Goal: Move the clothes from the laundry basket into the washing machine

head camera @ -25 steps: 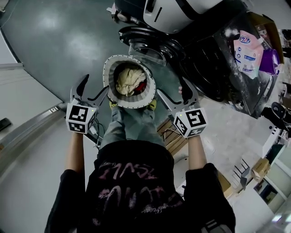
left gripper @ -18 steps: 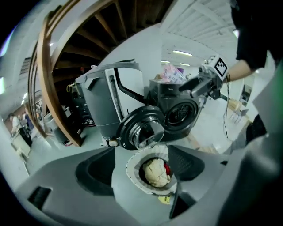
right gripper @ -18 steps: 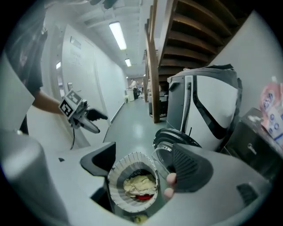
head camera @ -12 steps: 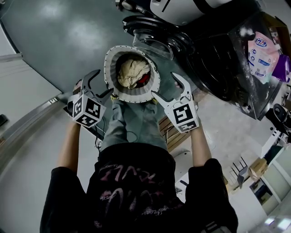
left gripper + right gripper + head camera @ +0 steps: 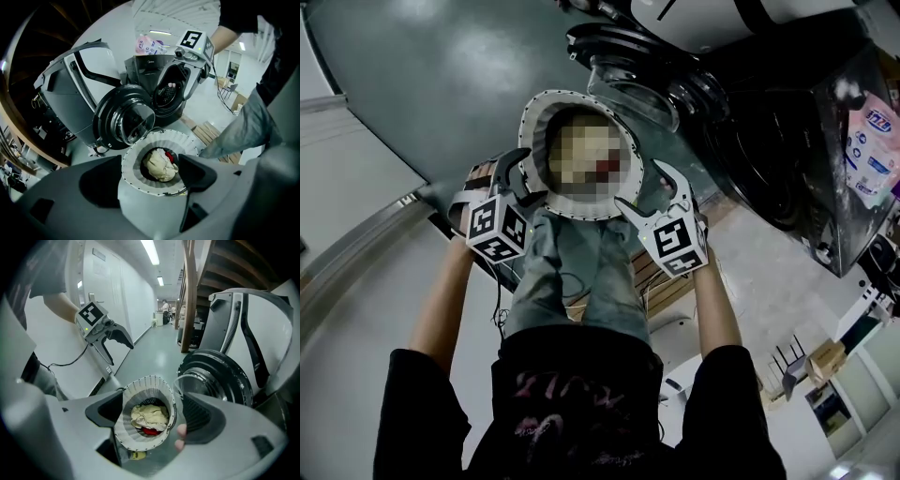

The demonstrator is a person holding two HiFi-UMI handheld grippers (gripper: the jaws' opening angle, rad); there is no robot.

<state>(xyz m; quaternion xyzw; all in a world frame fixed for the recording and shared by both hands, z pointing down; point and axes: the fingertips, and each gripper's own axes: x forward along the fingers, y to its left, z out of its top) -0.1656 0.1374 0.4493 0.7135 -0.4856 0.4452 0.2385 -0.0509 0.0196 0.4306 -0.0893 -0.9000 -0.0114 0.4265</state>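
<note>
My left tongs [image 5: 525,176] and right tongs [image 5: 642,185] are wide open, holding nothing, either side of the laundry basket [image 5: 132,159]. Only their own views show cream and red clothes [image 5: 150,414] inside it.

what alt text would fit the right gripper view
The right gripper's open jaws frame a laundry basket holding a cream cloth and something red. The washing machine's open door is at right; the left gripper hangs at upper left.
</note>
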